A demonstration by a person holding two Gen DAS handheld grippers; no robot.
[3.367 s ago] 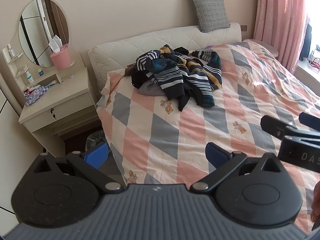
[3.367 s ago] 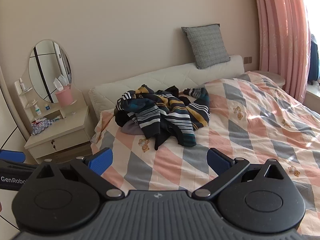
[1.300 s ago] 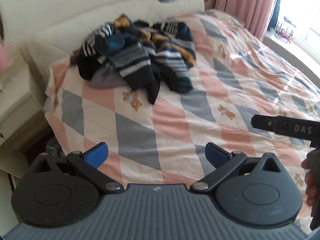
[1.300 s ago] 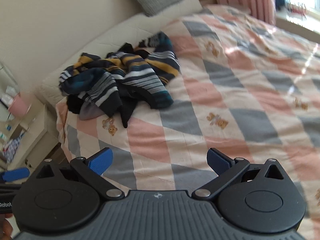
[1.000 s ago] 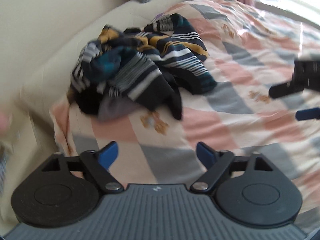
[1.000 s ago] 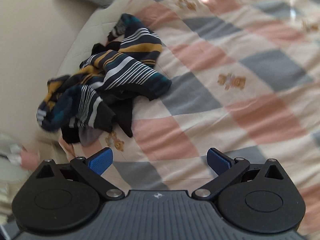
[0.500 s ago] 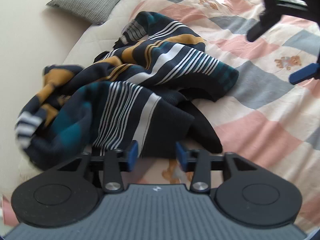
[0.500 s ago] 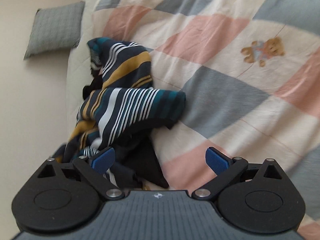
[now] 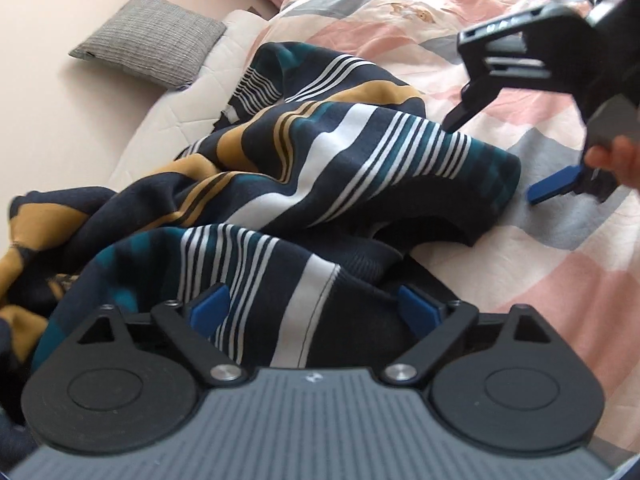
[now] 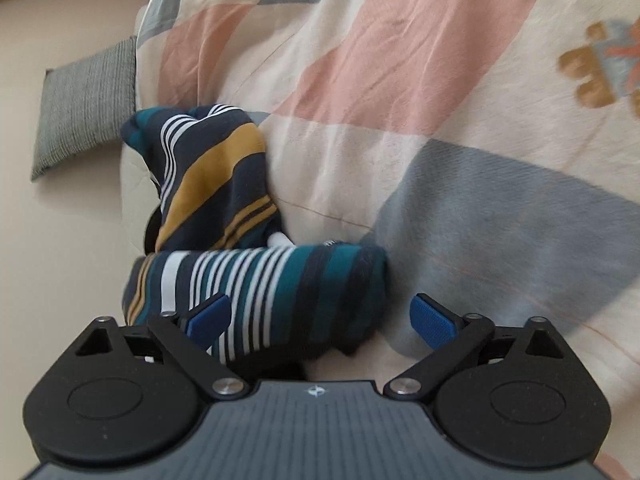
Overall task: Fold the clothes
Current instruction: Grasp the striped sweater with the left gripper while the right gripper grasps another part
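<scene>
The crumpled navy, teal, mustard and white striped garment [image 9: 304,184] lies bunched on the pink and grey checked bedcover [image 9: 560,280]. The left gripper [image 9: 316,306] and the right gripper [image 10: 320,316] both stand wide apart over its folds, clamping nothing. For a good grasp, each should close on one single edge, not a thick bunch.

Bright, soft daylight; fisheye bending at edges; motion blur smears the right-wrist view's bedspread [image 10: 460,128].

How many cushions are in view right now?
1: a grey cushion against the wall above the headboard, beyond the striped garment. Others may be outside both views.
</scene>
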